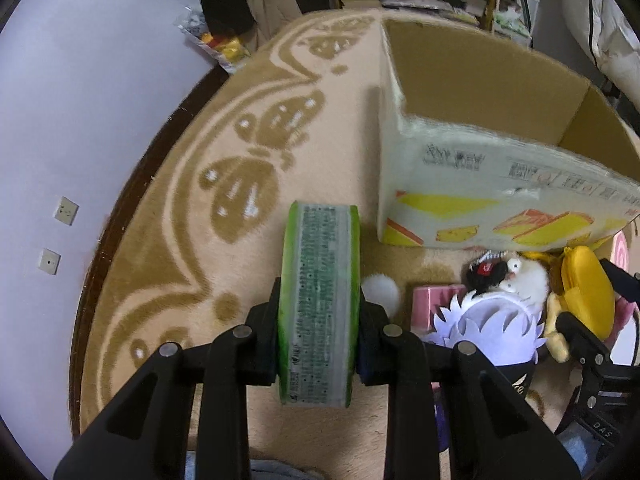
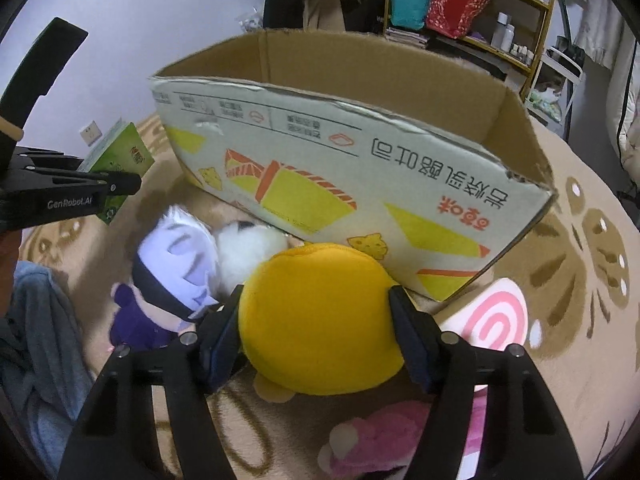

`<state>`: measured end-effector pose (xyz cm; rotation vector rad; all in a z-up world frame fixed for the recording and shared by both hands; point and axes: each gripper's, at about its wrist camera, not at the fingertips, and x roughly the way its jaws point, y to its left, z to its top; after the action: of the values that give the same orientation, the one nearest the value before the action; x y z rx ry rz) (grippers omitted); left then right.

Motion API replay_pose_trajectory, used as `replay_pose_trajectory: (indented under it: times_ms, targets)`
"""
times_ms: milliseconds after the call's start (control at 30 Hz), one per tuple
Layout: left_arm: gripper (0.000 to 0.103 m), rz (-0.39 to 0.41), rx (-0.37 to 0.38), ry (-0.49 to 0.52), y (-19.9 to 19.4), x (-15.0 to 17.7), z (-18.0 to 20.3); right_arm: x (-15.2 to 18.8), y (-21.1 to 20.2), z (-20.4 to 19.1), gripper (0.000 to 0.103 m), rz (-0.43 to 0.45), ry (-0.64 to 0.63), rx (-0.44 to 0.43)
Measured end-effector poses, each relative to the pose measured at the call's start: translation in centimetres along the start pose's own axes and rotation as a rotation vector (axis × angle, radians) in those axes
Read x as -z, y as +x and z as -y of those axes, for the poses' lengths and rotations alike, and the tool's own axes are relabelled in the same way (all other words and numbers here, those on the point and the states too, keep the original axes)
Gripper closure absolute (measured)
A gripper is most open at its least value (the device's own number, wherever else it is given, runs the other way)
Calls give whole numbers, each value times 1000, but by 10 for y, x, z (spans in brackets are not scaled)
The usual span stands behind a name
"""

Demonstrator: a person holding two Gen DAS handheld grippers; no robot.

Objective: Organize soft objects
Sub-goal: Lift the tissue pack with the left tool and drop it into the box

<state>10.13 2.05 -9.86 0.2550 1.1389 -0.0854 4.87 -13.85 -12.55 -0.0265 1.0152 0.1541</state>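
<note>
Left wrist view showed a green tissue pack [image 1: 318, 304], its narrow printed edge facing the lens, clamped between the two black fingers of the left gripper [image 1: 319, 344], which was closed on it; the pack sat just left of the cardboard box [image 1: 480, 92], apart from its corner. Right wrist view showed a round yellow plush [image 2: 320, 320], smooth and bulging, pinched at both sides by the right gripper [image 2: 318, 332], closed on it, just in front of the box's printed wall. Left of the yellow plush and against the box front lay a white-haired doll [image 2: 172, 272] in dark clothes and a white fluffy toy [image 2: 248, 248]; to its right stood a pink spiral cushion [image 2: 492, 316], and below it a pink plush [image 2: 380, 440]. Everything rested on a tan carpet [image 1: 180, 240] with a brown butterfly pattern. Beyond the box stood a pale wall [image 1: 80, 100] and a cluttered shelf [image 2: 472, 4].
</note>
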Motion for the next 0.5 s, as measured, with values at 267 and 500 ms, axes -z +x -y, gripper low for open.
replay_pose_trajectory:
  times_ms: [267, 500]
  targets:
    - [77, 52, -32, -1, -22, 1, -10, -3, -34, 5, 31, 89, 40, -24]
    - [77, 135, -53, 22, -45, -2, -9, -3, -63, 12, 31, 170, 76, -41]
